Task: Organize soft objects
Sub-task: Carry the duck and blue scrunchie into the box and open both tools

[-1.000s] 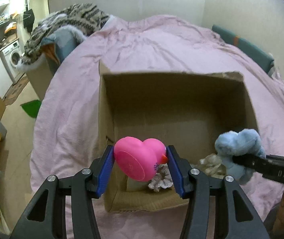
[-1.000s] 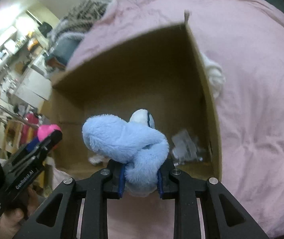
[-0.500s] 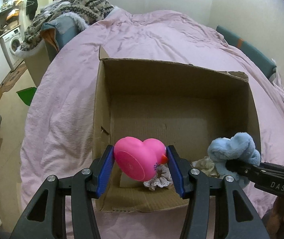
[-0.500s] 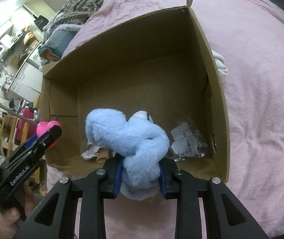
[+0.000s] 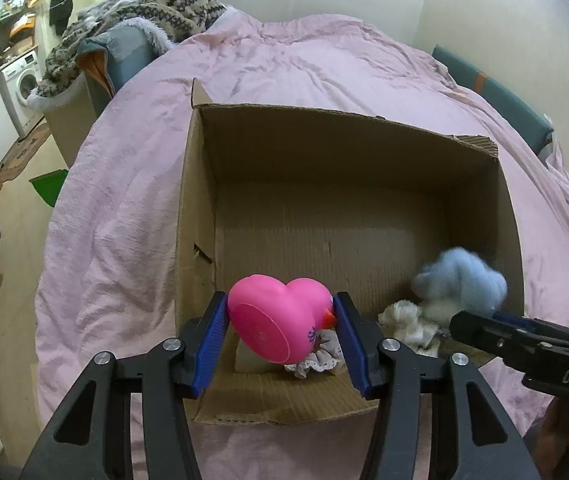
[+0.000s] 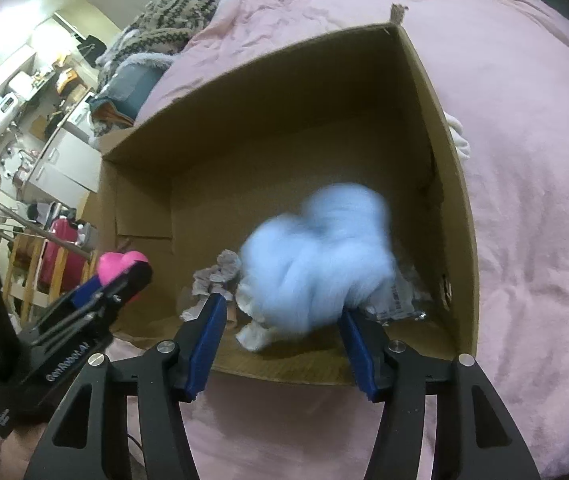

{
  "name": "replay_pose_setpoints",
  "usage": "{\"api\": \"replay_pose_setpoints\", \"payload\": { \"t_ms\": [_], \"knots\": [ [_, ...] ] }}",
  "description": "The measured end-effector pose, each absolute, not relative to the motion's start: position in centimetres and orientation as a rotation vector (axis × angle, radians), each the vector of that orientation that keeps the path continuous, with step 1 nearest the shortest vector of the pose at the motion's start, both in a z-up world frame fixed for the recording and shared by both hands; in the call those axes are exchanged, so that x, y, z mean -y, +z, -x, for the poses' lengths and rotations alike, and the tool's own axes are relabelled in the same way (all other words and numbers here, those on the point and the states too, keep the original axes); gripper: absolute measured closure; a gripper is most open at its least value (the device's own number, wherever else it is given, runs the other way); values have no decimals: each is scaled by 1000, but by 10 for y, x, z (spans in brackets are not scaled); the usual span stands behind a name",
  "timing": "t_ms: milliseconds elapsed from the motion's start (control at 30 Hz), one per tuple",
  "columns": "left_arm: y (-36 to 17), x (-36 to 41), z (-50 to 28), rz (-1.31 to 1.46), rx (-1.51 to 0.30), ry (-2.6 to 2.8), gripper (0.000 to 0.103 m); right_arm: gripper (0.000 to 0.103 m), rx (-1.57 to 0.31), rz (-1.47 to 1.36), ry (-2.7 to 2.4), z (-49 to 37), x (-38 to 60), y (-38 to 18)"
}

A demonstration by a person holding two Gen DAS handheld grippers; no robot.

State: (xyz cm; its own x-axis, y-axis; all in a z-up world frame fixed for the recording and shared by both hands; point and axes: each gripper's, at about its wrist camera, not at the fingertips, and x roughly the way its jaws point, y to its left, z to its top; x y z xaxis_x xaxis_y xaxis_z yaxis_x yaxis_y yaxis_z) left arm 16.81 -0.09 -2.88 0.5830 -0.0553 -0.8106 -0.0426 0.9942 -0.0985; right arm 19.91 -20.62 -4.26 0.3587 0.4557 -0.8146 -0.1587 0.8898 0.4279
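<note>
An open cardboard box (image 5: 348, 148) (image 6: 444, 152) lies on a pink bedspread. My left gripper (image 5: 280, 316) is shut on a pink rubber duck (image 5: 280, 320), held over the box's near left corner; it also shows in the right wrist view (image 6: 118, 264). My right gripper (image 6: 280, 316) is open at the box's near edge. The light blue plush toy (image 6: 316, 264) (image 5: 460, 280) is blurred, free of the fingers, dropping into the box's near right part onto white cloth items (image 5: 404, 320).
Inside the box lie a frilly scrunchie (image 5: 320, 356), a pale block and a clear plastic packet (image 6: 404, 296). A patterned blanket pile (image 5: 144, 12) sits at the bed's far left. A white item (image 6: 458, 136) lies outside the box's right wall. Floor and furniture lie left.
My right gripper has opened and let go of the blue plush, which falls into the box. The left gripper still holds the duck, slightly farther over the box.
</note>
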Motion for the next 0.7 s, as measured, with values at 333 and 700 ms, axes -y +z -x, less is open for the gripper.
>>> {"api": "replay_pose_setpoints", "payload": {
  "t_ms": [333,700],
  "knots": [
    [-26,4,-168,113,-950,-17,41,21,-1056,-334,364,-198,216,-30],
    [0,-3,-157,124,-846,49,32,11,-1005,-288,312,-195,219,-18]
  ]
}}
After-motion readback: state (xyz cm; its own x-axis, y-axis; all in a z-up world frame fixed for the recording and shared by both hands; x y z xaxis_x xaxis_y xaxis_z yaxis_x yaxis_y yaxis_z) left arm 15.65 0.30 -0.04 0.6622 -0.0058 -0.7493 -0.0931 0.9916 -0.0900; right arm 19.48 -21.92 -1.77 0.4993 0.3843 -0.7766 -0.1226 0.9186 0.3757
